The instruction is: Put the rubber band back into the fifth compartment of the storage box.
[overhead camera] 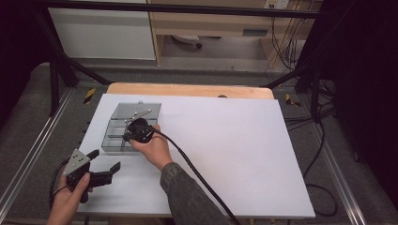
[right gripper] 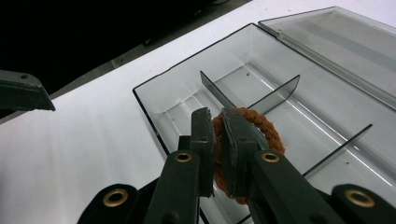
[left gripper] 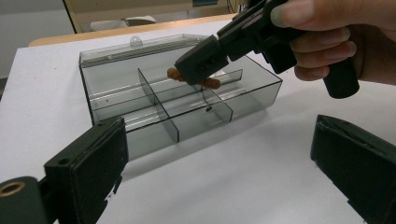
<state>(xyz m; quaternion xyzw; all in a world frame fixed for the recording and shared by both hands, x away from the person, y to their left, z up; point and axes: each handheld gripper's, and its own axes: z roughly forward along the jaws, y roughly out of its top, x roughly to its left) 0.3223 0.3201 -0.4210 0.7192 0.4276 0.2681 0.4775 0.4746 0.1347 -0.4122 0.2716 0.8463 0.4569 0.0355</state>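
High view overhead, tool views close; sharing box (overhead camera: 132,123)

A white worktop (overhead camera: 234,140) sits on grey carpeted floor (overhead camera: 28,122). Behind it stand a white cabinet (overhead camera: 103,33) and a pale wooden shelf (overhead camera: 211,23); black cables (overhead camera: 286,42) trail at right.

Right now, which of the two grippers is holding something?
The right gripper, over the clear box: its jaws pinch an orange braided ring. The left gripper stands open.
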